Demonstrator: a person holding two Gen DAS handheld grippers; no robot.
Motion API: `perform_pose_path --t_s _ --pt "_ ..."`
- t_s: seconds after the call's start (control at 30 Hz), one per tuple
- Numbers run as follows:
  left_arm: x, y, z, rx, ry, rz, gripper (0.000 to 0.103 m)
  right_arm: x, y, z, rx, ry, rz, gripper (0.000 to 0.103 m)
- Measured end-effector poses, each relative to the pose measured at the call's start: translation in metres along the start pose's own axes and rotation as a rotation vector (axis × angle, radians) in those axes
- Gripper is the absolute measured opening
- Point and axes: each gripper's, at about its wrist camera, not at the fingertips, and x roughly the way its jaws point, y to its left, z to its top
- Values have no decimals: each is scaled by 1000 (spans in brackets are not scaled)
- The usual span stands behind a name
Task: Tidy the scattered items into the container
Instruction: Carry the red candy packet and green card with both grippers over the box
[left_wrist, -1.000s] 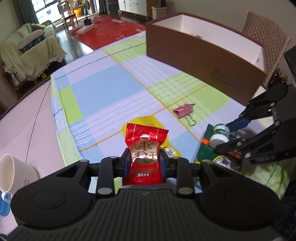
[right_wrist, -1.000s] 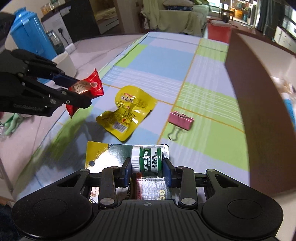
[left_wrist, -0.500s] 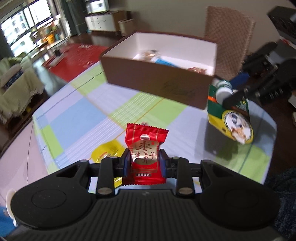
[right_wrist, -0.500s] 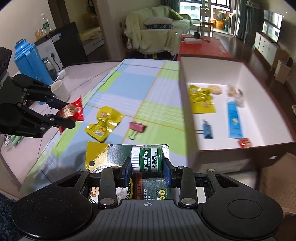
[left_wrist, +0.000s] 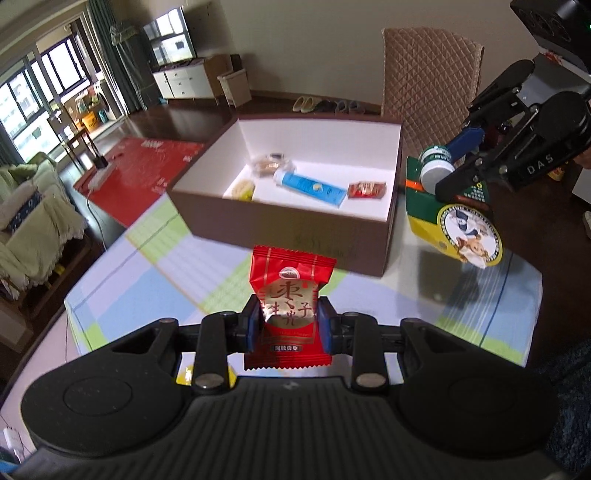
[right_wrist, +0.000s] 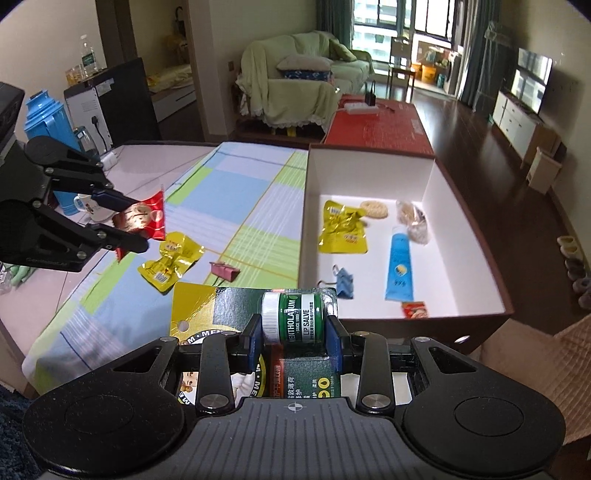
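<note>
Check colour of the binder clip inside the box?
Blue binder clip, on the box's white floor; clearest in the right wrist view.

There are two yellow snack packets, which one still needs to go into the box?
The yellow snack packet lying on the checked tablecloth, beside the pink binder clip. The other yellow packet already lies inside the brown box.

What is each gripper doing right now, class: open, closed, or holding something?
Left gripper: closed on the red snack packet.
Right gripper: closed on the lip salve pack.
</note>
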Motion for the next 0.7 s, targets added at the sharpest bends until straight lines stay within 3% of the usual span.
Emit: perform_pose_path --t_s 0.7 --pt "35 -24 101 1 -65 76 27 -25 -102 23 -30 -95 29 34"
